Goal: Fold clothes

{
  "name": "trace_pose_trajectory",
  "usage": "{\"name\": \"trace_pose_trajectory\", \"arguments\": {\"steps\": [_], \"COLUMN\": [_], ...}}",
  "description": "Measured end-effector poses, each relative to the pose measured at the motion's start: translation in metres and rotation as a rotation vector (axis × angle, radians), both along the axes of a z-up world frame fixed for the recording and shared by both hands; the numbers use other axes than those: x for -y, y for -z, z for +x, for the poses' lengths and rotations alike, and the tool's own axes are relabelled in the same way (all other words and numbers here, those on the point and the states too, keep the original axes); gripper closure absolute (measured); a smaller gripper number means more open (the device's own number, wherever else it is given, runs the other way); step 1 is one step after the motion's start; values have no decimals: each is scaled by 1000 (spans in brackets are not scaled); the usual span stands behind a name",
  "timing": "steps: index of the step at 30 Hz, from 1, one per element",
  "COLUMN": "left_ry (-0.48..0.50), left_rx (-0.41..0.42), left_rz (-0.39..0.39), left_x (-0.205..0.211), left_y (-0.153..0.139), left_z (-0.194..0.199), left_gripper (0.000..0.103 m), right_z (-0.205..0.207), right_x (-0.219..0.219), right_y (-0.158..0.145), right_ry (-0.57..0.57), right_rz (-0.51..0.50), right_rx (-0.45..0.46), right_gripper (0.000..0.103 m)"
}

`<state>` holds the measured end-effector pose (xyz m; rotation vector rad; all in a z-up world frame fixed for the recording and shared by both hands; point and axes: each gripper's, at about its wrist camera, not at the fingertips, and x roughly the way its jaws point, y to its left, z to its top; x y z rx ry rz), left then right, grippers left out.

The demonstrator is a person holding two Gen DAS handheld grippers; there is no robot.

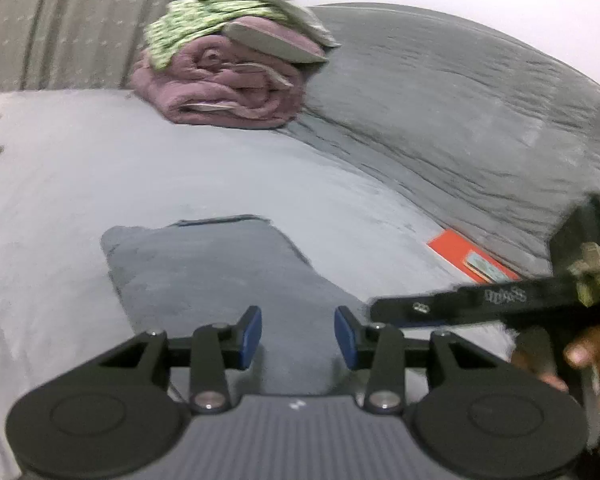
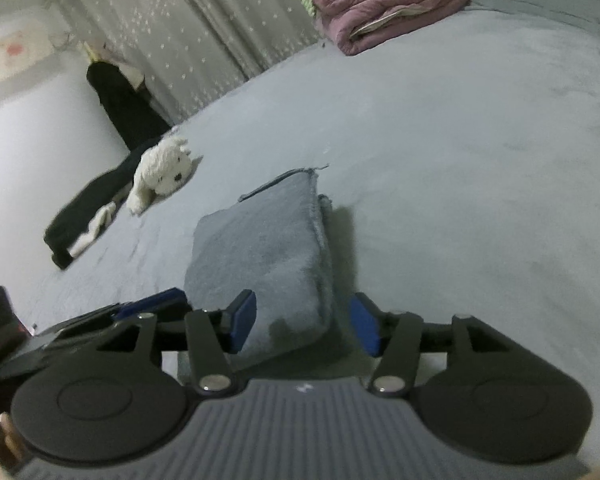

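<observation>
Folded grey cloth lies on the bed, both grippers hovering at its near edge.

Left gripper and right gripper both stand well open, holding nothing. The cloth sits as a neat rectangle near centre; whether more folds remain, I can't tell. Risk: an open finger dragging the near edge could spring the layers apart. Count: one folded cloth, one plush dog far left, one dark garment, one quilt stack at the far end.

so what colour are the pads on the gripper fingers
Blue pads on black fingers, clearest in the right wrist view.
</observation>
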<state>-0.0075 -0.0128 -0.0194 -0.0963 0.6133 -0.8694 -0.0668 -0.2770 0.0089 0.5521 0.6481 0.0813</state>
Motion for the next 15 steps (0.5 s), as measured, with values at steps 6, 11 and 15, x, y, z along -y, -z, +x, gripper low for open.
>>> {"name": "trace_pose_trajectory", "arguments": {"steps": [6,11,15], "left_ry": [-58,-118,-181], "left_rx": [-5,-5,-13], "left_rz": [7,34,44], "left_x": [7,5,0], "left_y": [2,8,13], "left_z": [11,24,39], "left_gripper": [54,51,50], "right_z": [-10,-8,-6], "right_x": [19,7,-2], "right_y": [9,13,15], "right_ry": [38,-16,-59], "right_rz": [69,195,295], "right_rx": [13,-13,-33], "right_gripper": [42,38,32]}}
